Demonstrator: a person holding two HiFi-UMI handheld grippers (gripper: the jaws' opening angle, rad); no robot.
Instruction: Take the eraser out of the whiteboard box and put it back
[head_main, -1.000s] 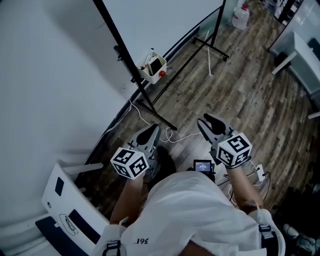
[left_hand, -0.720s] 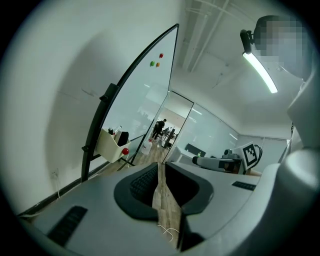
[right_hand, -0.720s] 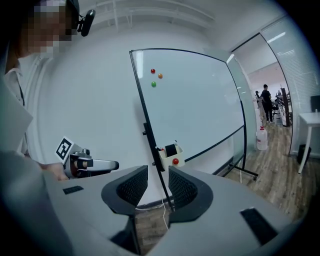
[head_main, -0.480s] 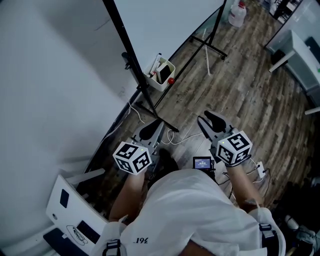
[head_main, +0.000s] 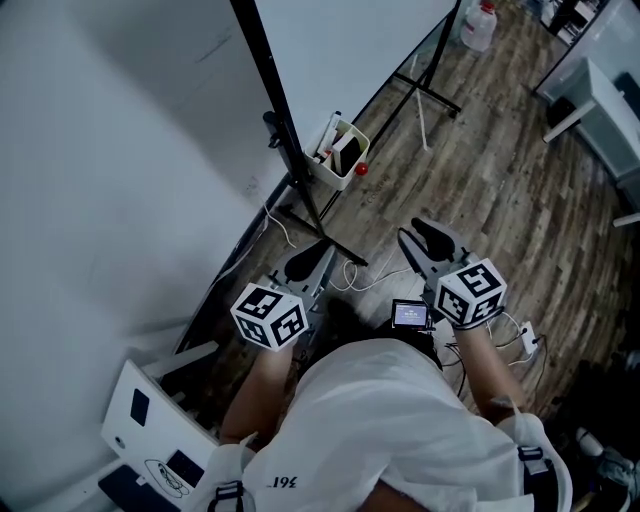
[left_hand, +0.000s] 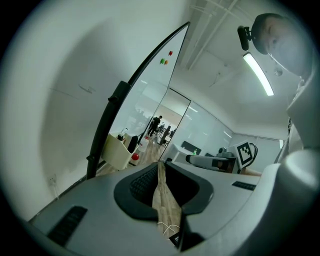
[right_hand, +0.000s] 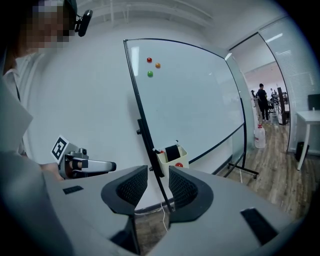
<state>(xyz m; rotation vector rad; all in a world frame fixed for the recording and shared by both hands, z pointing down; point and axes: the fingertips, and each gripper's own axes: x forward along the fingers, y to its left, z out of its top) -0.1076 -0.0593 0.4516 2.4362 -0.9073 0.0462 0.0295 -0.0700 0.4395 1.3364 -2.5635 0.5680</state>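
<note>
The two-jaw left gripper (head_main: 320, 248) and right gripper (head_main: 416, 230) were held side by side low over the dark wood-plank floor (head_main: 490, 170), both pointed toward the large whiteboard (head_main: 350, 50) on its black metal stand (head_main: 272, 105). The small cream-coloured whiteboard box (head_main: 337, 172) was seen hung on the stand's slanted post, well apart from both grippers. The black rectangular eraser (head_main: 347, 153) was lodged upright inside that box, with its top edge showing above the rim. A small red round magnet (head_main: 361, 170) was seen against the box's outer wall.

In the left gripper view, the jaws were brought almost together, only a thin sliver of floor being visible between the ribbed pads, and nothing was caught there. In the right gripper view, the jaws were held apart with a clear gap, through which the stand's post and the box were framed in the distance; nothing was gripped. A thin white cable (head_main: 352, 272) was laid in loops on the floor near the foot of the stand.
</note>
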